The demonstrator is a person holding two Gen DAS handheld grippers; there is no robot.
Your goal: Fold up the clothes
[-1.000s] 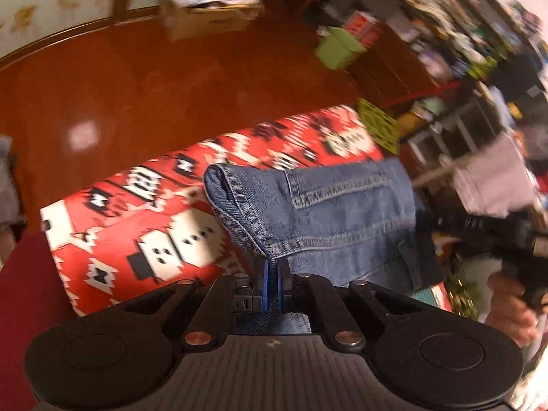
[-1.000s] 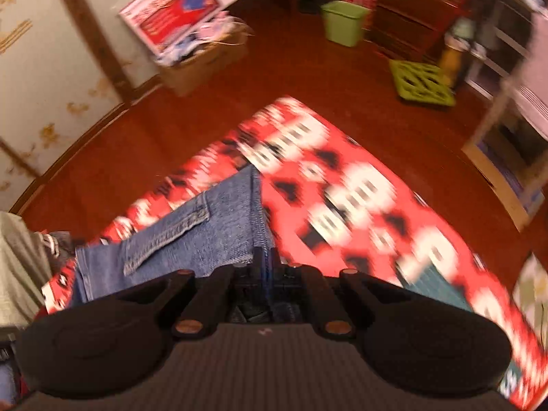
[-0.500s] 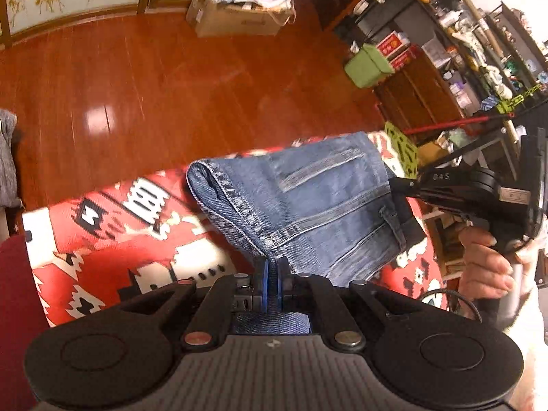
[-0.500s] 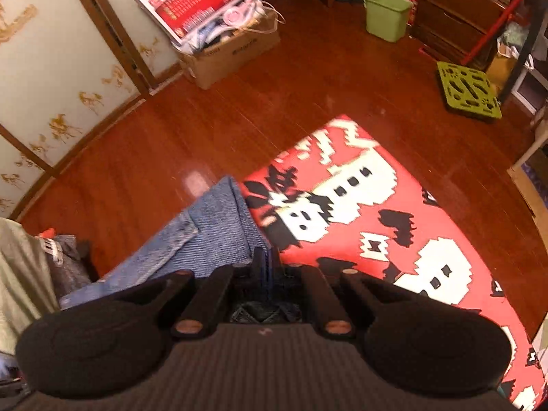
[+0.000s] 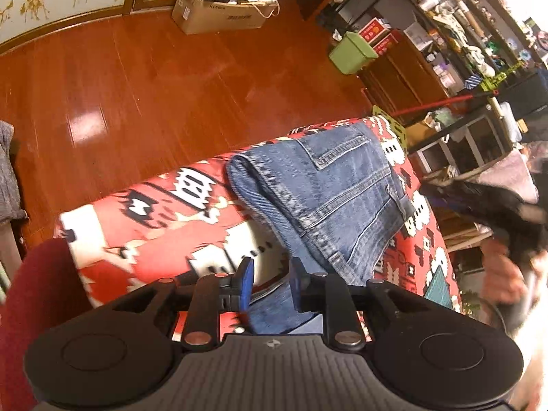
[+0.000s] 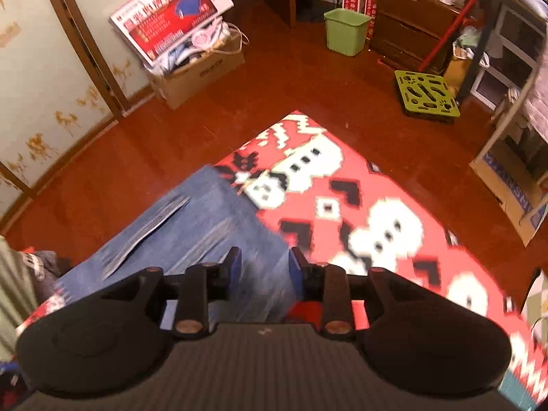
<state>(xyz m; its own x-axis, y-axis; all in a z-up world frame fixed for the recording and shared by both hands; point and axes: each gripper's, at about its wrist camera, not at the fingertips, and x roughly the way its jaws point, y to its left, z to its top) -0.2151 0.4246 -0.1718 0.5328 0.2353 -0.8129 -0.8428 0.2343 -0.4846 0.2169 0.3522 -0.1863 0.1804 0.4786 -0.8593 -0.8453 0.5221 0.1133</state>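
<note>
Folded blue jeans lie on a table covered by a red, white and black patterned cloth, waistband and back pocket facing up. My left gripper hangs open just above the near end of the jeans, its blue pads apart with denim below the gap. In the right wrist view the jeans lie at the left of the cloth. My right gripper is open over their near right edge, holding nothing. A hand with the blurred right tool shows at the far right.
Around the table is polished wood floor. A cardboard box of clutter stands by the wall, with a green bin and a green perforated stool beyond. Crowded shelves fill the right. Grey clothing hangs at the left edge.
Both grippers were shut on the jeans and have opened. The jeans now rest on the patterned cloth instead of hanging lifted, and the right hand has drawn away to the right.
</note>
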